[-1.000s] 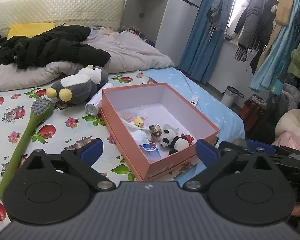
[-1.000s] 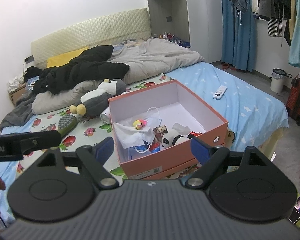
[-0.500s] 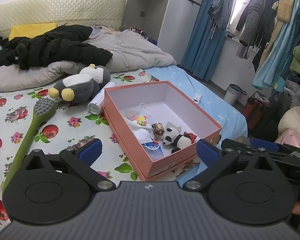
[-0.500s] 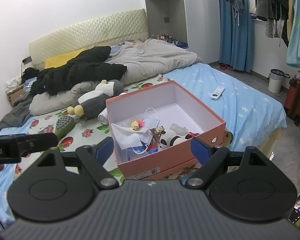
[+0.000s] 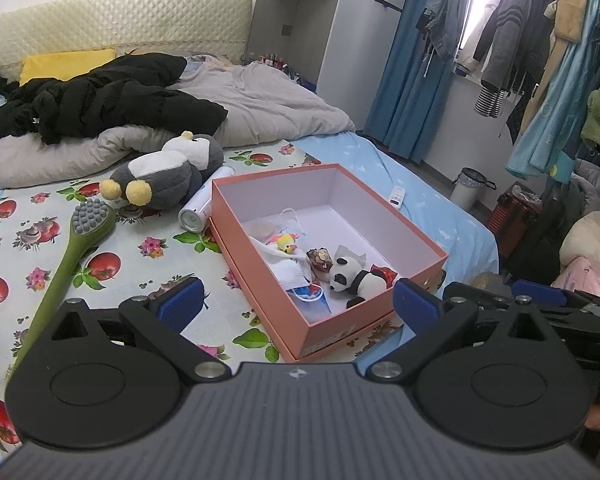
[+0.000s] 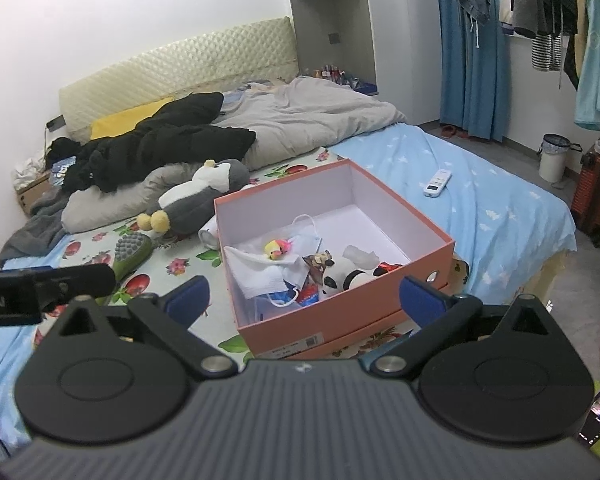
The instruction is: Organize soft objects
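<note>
An open salmon-pink box sits on the bed. Inside lie a panda plush, a small yellow-pink bird toy and a white face mask. A grey-and-white penguin plush lies behind the box's far left corner. My left gripper hangs open before the box, holding nothing. My right gripper is near the box's front wall; its jaws are opening with nothing gripped between them.
A green long-handled brush and a white can lie left of the box. A remote rests on the blue sheet at the right. A black jacket and grey duvet cover the far end of the bed.
The right gripper's fingers have spread a little wider. Both hands and every object on the bed stay where they were.
</note>
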`<state>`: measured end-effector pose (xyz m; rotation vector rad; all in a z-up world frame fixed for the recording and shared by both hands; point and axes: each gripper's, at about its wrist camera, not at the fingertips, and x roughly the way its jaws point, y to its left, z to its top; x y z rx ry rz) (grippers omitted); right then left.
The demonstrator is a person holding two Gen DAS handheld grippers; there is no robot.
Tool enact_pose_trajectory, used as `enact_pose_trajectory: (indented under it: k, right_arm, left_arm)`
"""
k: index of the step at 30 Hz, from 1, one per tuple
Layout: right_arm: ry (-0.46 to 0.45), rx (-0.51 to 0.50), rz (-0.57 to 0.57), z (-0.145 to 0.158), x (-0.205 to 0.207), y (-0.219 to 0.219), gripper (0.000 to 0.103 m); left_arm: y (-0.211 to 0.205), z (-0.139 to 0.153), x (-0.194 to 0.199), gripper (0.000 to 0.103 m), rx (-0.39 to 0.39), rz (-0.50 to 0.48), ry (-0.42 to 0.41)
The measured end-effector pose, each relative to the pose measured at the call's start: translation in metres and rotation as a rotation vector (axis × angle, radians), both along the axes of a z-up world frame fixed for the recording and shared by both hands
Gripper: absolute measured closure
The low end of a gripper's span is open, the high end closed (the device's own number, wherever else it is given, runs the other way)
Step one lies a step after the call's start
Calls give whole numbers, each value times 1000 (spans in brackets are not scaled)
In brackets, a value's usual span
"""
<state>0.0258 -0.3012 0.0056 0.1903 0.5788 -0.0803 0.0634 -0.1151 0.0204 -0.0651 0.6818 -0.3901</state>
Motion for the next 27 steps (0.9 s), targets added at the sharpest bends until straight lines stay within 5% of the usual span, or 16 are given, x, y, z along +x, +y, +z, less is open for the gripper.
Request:
enact_pose_trajectory:
  k: [27]
  right_arm:
    - [4,-5,2,-2,0,2,0]
  left_arm:
    - [-1,5,-3,1,-5,-7,-10]
